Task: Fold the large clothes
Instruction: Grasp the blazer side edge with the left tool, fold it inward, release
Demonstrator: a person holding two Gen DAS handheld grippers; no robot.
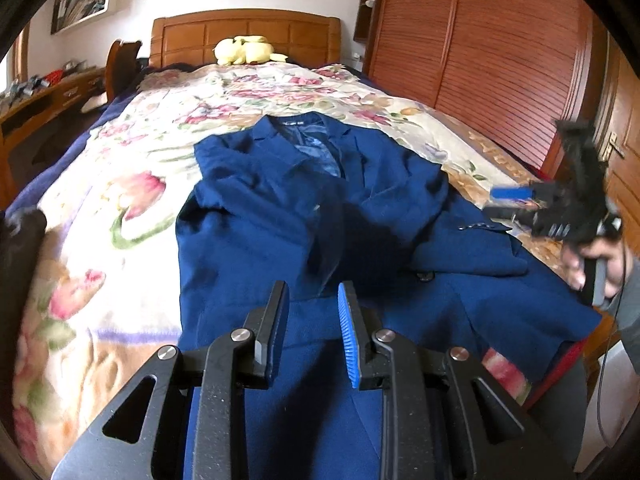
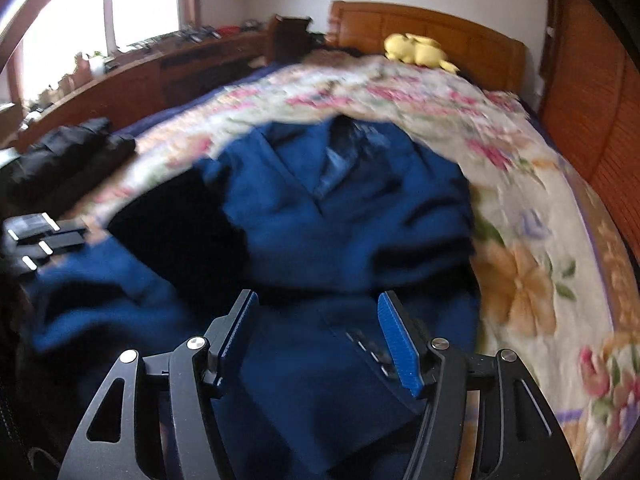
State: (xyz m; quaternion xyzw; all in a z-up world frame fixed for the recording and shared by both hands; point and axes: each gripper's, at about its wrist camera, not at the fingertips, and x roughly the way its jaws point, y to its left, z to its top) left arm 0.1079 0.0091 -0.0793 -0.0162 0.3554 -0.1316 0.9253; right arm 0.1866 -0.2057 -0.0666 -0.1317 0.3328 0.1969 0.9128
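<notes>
Right wrist view is motion-blurred; black bundle (image 2: 68,152) at the left bed edge is hard to identify. Navy coat (image 1: 320,208) lies spread face-up on the floral bedspread (image 1: 132,152), its hem cut off under the camera. Left gripper (image 1: 314,304) narrowly parted over the coat's lower front; can't tell if fabric is pinched. Right gripper (image 2: 318,312) released, jaws wide and empty above the cloth. Bare bedspread left of the coat and toward the headboard (image 1: 244,28); wardrobe (image 1: 480,52) close on the right.

Yellow plush toy (image 1: 245,50) (against wooden headboard (image 1: 246,34))
</notes>
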